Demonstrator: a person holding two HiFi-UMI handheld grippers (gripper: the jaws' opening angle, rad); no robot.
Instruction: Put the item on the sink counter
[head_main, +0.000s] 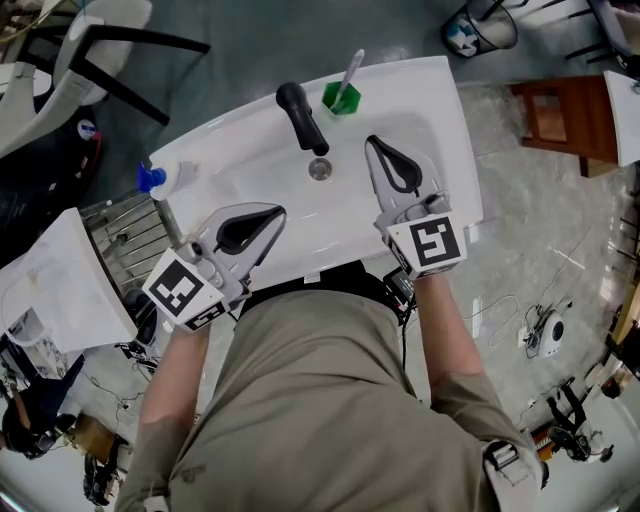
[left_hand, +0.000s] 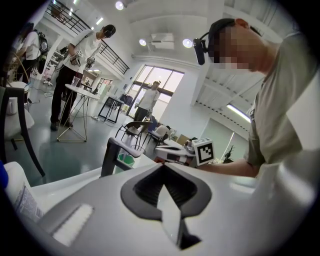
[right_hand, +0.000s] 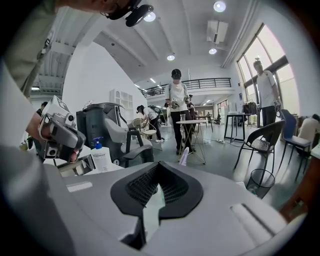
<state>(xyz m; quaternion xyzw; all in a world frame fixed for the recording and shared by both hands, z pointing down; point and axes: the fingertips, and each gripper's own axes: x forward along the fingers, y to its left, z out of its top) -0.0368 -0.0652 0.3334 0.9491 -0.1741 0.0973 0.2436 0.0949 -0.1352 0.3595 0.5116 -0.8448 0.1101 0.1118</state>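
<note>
A white sink (head_main: 440, 110) has a black faucet (head_main: 300, 115) above its drain (head_main: 319, 168). On the back rim stands a green cup (head_main: 341, 98) with a toothbrush (head_main: 352, 72) in it. A white pump bottle with a blue top (head_main: 172, 178) lies at the sink's left end. My left gripper (head_main: 272, 212) is at the near left rim, shut and empty. My right gripper (head_main: 372, 142) hovers over the basin's right side, jaws together with nothing between them. The right gripper view shows the bottle (right_hand: 100, 156) upright beside the left gripper (right_hand: 60, 132).
A wire rack (head_main: 130, 235) stands left of the sink, with a black-framed chair (head_main: 110, 60) behind it. A wooden table (head_main: 560, 115) and a bin (head_main: 480, 30) are at the right. Several people stand by tables farther back in the room (right_hand: 176, 105).
</note>
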